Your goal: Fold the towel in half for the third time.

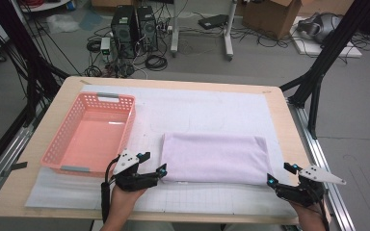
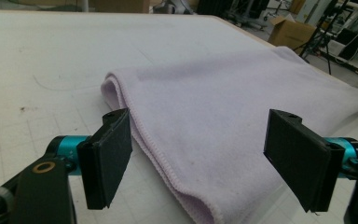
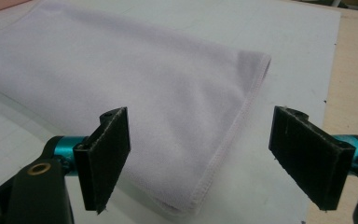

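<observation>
Soft, light, limp: a folded lilac towel (image 1: pixel 215 157) lying flat on the white mat (image 1: pixel 207 110) of the counter (image 1: pixel 282 120), stretched between the two grippers. Likely to sag and slide open if lifted by one layer only, so best pinched at the near corners through all the stacked layers, close to the stitched hem, both ends at once. Fleecy surface, not slippery against the black pads, nothing fragile about it. Left gripper (image 1: pixel 155 163) released, jaws standing wide, with the towel's near left corner (image 2: pixel 186 196) just ahead of and between them, untouched by either pad. Right gripper (image 1: pixel 282 174) likewise released and wide, the near right corner (image 3: pixel 186 203) just ahead between its jaws, hem running away in front. Both hands low over the near edge of the counter, forearms coming in from below, left hand (image 1: pixel 125 197) angled toward the right, right hand (image 1: pixel 308 211) angled toward the left, jaws held roughly level with the mat and pointed inward at the towel's ends. Beyond the left gripper, well apart from the towel, a pink basket (image 1: pixel 65 144) resting on the counter.
</observation>
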Motion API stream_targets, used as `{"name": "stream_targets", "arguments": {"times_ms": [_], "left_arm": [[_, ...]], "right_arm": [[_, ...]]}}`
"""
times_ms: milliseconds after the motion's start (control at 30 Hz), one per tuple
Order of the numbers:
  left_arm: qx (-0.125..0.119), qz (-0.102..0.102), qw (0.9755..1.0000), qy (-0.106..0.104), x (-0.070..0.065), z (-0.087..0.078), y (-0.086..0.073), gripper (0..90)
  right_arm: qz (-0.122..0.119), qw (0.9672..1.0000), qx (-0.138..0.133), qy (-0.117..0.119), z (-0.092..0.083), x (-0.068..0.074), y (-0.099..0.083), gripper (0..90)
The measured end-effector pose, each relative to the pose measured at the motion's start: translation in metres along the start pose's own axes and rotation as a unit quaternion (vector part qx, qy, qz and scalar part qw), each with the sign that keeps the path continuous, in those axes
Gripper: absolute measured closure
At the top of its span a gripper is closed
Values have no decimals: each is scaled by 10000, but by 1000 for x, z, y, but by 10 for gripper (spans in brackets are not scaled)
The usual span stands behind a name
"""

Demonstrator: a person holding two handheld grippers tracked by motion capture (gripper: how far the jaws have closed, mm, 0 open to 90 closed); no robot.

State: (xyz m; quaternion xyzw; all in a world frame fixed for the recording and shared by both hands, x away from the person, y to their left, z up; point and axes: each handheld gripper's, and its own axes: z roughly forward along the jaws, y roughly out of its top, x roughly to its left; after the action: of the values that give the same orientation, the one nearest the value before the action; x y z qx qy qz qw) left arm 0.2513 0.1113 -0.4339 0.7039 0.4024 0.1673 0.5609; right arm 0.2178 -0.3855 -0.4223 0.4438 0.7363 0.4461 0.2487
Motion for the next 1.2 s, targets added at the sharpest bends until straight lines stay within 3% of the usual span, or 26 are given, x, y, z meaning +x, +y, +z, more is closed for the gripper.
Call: {"name": "stream_targets", "arguments": {"times_ms": [200,400,633,833,1100,1200], "left_arm": [[325,-309,9990,80,6,9,-5,249],[400,-437,9982,46,6,12,-6,294],[951,-567,9938,116,7,22,-9,403],[1238,-538,9907,181,4,26,-11,441],[1389,-244,9896,296,-7,31,-12,564],[1408,-232,9891,358,-10,32,-12,577]], "right_arm": [[-17,10000,17,36,1,0,0,196],[-16,9999,41,104,3,1,-2,196],[-7,9999,91,145,6,4,0,196],[-18,9996,78,281,16,8,7,196],[-102,9987,152,482,28,19,16,197],[-84,9979,178,623,34,23,19,198]]}}
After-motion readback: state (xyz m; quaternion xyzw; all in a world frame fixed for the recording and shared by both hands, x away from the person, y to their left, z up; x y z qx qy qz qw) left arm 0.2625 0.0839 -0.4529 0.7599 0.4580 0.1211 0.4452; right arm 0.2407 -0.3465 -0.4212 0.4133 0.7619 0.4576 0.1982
